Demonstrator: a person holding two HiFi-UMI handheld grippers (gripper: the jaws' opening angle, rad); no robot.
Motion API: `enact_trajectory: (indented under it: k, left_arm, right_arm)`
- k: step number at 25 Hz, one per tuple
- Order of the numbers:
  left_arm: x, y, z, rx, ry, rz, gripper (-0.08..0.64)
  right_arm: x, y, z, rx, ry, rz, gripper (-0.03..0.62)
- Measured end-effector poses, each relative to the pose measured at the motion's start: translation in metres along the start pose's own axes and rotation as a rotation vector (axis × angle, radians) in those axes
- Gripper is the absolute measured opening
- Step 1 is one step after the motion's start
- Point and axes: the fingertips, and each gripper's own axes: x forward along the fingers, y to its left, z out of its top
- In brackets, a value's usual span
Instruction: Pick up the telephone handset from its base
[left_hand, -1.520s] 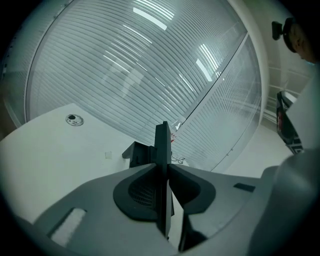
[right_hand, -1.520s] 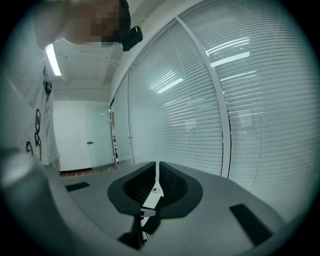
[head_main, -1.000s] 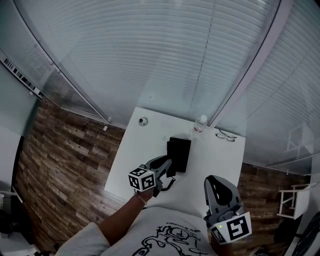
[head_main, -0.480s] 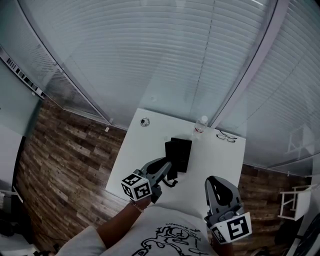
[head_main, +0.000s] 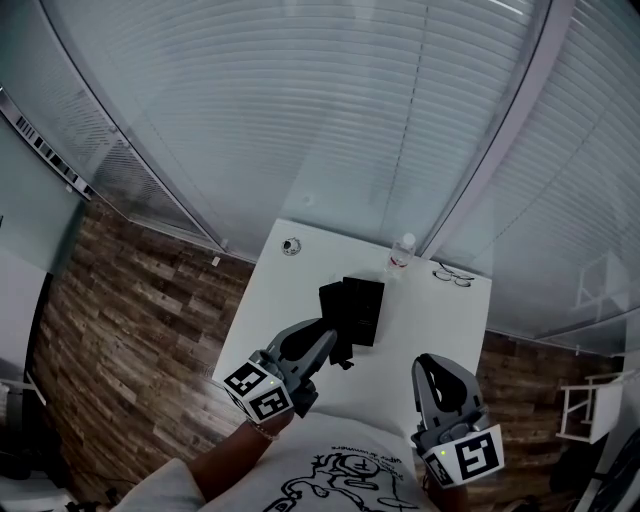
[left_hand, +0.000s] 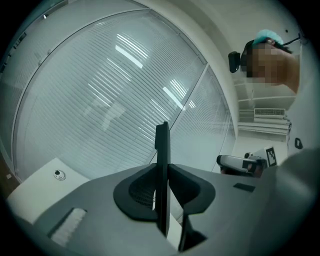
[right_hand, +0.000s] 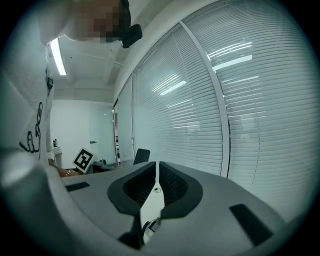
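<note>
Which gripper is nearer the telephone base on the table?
Left. The left gripper, shut on the handset, is by the near-left corner of the telephone base; the right gripper is farther off, toward the near-right.

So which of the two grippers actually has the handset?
The left gripper: its jaws clamp the dark handset; the right gripper is empty.

Office: blind-covered glass partitions (head_main: 330, 120), white desk (head_main: 275, 300), wood-plank floor (head_main: 130, 300).
</note>
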Motion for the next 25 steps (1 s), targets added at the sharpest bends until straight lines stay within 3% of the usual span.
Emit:
enact_trajectory:
  k: [14,25]
  left_arm:
    - [-0.016,-0.041,0.045,0.149,-0.098,-0.055,0.067]
    - [-0.017,-0.043,0.048,0.142,-0.097,-0.054,0.067]
  right_arm:
    - [-0.003,-0.001,0.0,-0.008,-0.003,-0.003,0.02]
    - [-0.003,-0.001,0.004,-0.036,-0.004,-0.006,0.017]
